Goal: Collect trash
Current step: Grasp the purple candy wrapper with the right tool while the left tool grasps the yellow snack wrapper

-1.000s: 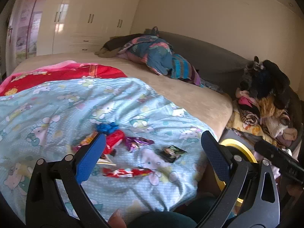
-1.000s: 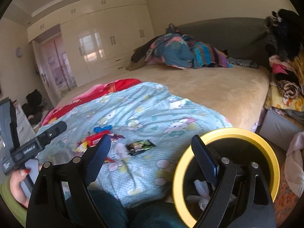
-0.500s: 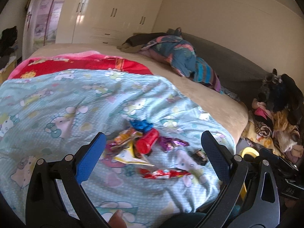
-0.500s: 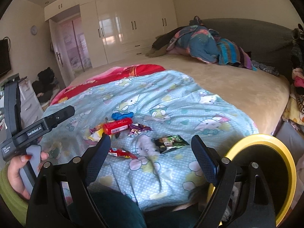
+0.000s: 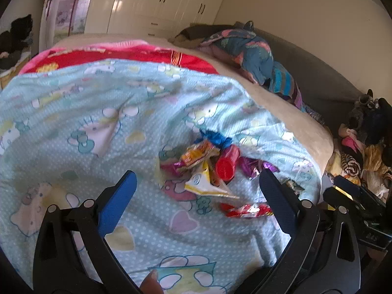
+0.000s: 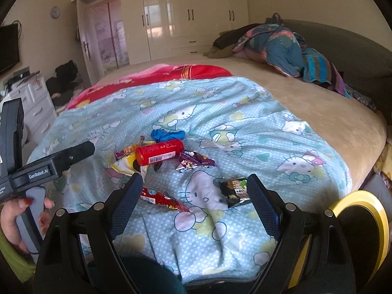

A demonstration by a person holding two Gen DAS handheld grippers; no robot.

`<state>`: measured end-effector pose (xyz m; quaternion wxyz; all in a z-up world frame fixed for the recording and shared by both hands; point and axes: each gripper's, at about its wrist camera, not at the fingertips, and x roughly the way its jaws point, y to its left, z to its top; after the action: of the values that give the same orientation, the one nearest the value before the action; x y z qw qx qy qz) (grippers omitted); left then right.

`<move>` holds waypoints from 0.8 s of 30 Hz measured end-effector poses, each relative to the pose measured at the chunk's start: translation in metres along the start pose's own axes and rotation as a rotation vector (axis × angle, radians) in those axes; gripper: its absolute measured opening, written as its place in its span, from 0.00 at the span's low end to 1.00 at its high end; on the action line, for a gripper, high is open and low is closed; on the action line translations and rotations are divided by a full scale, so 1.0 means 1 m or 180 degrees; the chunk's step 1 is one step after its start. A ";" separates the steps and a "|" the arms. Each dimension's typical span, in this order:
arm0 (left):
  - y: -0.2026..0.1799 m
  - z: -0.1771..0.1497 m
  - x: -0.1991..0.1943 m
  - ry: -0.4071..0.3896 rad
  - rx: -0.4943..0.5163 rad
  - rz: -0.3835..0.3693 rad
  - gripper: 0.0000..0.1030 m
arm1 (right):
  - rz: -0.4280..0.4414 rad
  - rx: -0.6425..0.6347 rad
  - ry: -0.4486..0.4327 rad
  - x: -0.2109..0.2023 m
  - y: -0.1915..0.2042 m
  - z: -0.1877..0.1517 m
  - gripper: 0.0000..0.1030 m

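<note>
Lying in a loose cluster on the light blue cartoon-print quilt (image 6: 245, 122), the trash sits ahead of both tools and is touched by neither. The right tool (image 6: 194, 193) has its jaws spread wide with nothing between them. A long red wrapper (image 6: 163, 199) lies just beyond its left finger and a dark green-and-black packet (image 6: 235, 191) just inside its right finger. Farther off are one red cylindrical can (image 6: 159, 155) on its side, one purple wrapper (image 6: 194, 163) beside it, one crumpled blue wrapper (image 6: 167, 134) behind it, and one yellow-and-white wrapper (image 6: 125, 166) to its left, with an orange wrapper (image 5: 198, 155) on top of that. That makes seven pieces that I can count, though overlaps may hide more.

The left tool (image 5: 196, 193) is likewise wide and empty, and the pile lies between and beyond its fingers. A hand (image 6: 14, 220) grips the left tool's handle. One yellow-rimmed bin (image 6: 362, 203) stands off the bed's near corner, to the right of the right tool.
</note>
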<state>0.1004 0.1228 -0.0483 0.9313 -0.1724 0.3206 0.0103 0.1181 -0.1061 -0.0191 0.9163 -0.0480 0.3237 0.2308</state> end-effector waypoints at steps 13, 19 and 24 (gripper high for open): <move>0.014 -0.013 0.033 0.0323 -0.0276 -0.0212 0.69 | -0.0027 -0.0099 0.0189 0.044 0.004 -0.001 0.79; 0.017 -0.017 0.048 0.0449 -0.0459 -0.0305 0.66 | -0.0098 -0.0151 0.0210 0.060 0.003 0.004 0.76; 0.020 -0.017 0.056 0.0489 -0.0596 -0.0331 0.66 | -0.0178 -0.0228 0.0285 0.079 0.000 0.010 0.67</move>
<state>0.1319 0.1308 -0.1006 0.8832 -0.2752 0.3792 -0.0214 0.1781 -0.0726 -0.0599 0.9047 -0.1000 0.3544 0.2142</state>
